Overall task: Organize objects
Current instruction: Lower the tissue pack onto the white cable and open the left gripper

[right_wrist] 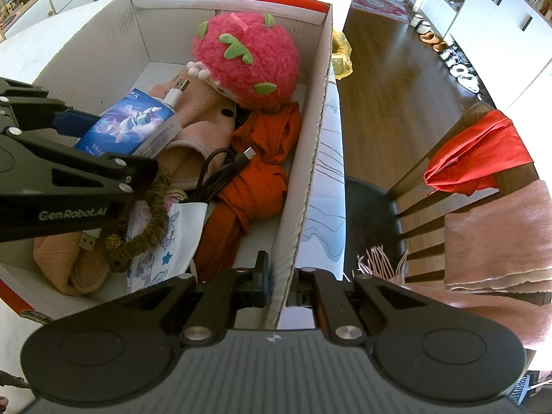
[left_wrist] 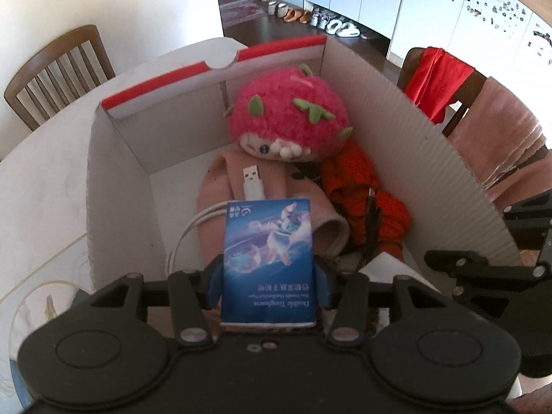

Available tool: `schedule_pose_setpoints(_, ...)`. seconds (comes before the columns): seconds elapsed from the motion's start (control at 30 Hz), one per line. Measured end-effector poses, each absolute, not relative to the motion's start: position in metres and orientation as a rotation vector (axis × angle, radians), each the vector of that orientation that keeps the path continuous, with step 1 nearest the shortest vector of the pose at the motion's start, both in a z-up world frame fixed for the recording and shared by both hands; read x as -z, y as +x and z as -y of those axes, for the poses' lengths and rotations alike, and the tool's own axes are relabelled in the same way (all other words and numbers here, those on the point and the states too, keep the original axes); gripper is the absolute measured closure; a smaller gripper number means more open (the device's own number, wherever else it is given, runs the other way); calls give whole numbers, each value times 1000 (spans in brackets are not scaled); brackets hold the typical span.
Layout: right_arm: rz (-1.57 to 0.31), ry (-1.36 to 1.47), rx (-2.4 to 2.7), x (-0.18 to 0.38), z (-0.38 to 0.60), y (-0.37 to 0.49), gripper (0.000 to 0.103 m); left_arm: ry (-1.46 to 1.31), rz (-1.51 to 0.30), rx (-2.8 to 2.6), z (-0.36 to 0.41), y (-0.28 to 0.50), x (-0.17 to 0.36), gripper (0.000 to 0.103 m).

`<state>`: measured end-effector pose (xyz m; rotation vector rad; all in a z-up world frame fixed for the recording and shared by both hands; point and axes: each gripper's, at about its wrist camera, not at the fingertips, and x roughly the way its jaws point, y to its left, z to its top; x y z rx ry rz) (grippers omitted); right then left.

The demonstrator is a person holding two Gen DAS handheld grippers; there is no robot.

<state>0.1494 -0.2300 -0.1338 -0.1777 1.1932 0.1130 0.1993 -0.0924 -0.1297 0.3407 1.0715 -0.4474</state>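
A white cardboard box with red trim (left_wrist: 114, 179) (right_wrist: 103, 31) stands on the table. Inside lie a pink strawberry plush (left_wrist: 288, 114) (right_wrist: 246, 58), pink slippers (left_wrist: 217, 176) (right_wrist: 203, 131), an orange cloth (left_wrist: 362, 186) (right_wrist: 262, 169), a white USB cable (left_wrist: 253, 181), a black cable (right_wrist: 220, 172), a face mask (right_wrist: 172, 238) and a brown hair tie (right_wrist: 145, 227). My left gripper (left_wrist: 267, 276) (right_wrist: 114, 131) is shut on a blue tissue pack (left_wrist: 269, 258) (right_wrist: 127, 124), holding it over the box. My right gripper (right_wrist: 281, 276) is shut on the box's right wall (right_wrist: 303, 186).
Wooden chairs stand at the left (left_wrist: 58, 69) and right, the right one draped with red cloth (right_wrist: 479, 151) and a pink scarf (right_wrist: 496, 238). Shoes (left_wrist: 331, 22) line the dark floor by white cabinets. A yellow bag (right_wrist: 341, 55) lies beyond the box.
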Motion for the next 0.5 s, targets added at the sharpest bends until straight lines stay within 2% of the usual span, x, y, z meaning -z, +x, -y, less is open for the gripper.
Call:
schedule_pose_setpoints(0.17, -1193, -176, -114, 134, 230, 149, 96, 346, -1075, 448, 91, 198, 132, 53)
schedule_pose_setpoints(0.3, -1193, -176, -113, 134, 230, 149, 96, 329, -1068, 435, 88, 196, 128, 45)
schedule_pose_setpoints(0.47, -1193, -181, -118, 135, 229, 148, 96, 300, -1050, 430, 83, 190, 118, 42)
schedule_pose_setpoints(0.5, -1193, -182, -118, 134, 229, 148, 96, 297, -1041, 426, 82, 187, 114, 38)
